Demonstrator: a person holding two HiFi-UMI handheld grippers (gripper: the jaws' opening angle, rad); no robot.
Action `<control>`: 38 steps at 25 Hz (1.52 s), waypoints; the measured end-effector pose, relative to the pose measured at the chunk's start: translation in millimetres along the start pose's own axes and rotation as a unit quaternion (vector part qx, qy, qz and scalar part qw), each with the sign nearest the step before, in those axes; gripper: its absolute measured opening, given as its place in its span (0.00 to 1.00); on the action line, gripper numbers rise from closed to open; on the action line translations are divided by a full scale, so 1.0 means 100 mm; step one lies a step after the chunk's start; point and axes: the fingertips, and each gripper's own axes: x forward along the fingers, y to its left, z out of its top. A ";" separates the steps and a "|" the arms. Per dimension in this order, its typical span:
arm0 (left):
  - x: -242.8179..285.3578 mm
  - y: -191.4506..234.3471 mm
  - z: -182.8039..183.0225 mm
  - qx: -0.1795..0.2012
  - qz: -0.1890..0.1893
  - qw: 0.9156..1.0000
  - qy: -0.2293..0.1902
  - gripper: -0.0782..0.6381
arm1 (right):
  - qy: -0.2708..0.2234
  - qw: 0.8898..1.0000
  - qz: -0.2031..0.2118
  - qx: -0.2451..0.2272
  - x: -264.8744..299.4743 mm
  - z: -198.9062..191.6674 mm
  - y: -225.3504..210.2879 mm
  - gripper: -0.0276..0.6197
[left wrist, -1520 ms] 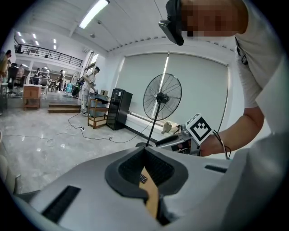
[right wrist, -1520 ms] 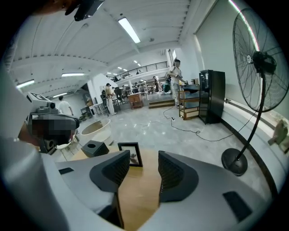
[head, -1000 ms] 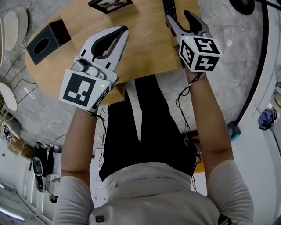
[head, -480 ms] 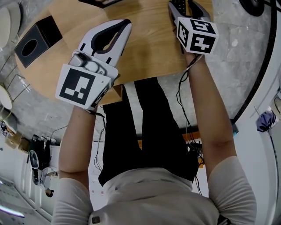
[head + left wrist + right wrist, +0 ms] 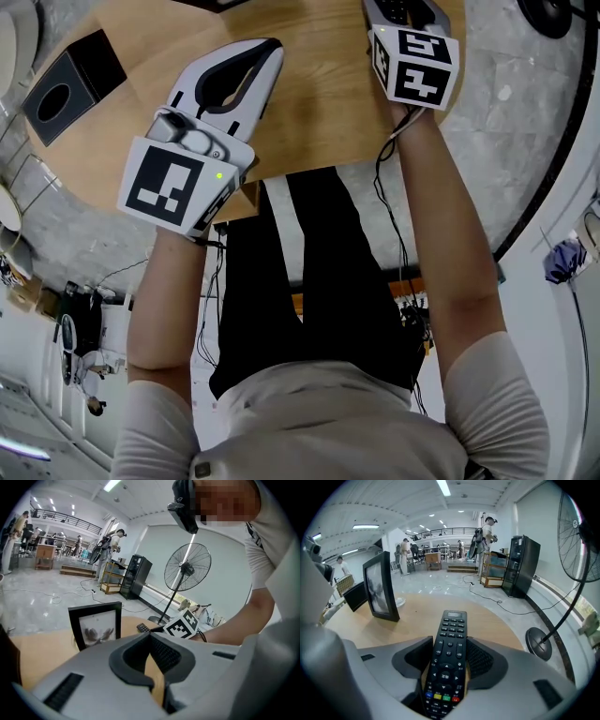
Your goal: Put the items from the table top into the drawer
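Remote control point(image 5: 447, 663) between the parted jaws of the right gripper point(image 5: 450, 640), unclamped; left gripper point(image 5: 150, 637) closed, empty

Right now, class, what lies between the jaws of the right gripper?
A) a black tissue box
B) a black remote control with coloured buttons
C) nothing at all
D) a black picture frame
B: the right gripper view shows the black remote control with coloured buttons lying on the round wooden table between the open jaws of the right gripper.
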 end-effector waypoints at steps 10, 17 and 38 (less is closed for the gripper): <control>-0.06 -0.02 -0.04 -0.008 0.007 1.000 -0.012 0.12 | -0.004 1.000 0.006 -0.013 0.00 0.02 0.04 0.40; -0.26 -0.05 0.01 -0.012 0.025 1.000 -0.005 0.12 | -0.020 0.999 0.010 -0.024 -0.23 0.20 0.15 0.40; -2.00 -0.10 -0.39 -0.057 0.136 0.984 -0.100 0.12 | -0.021 0.984 0.101 -0.143 -0.98 0.04 1.89 0.40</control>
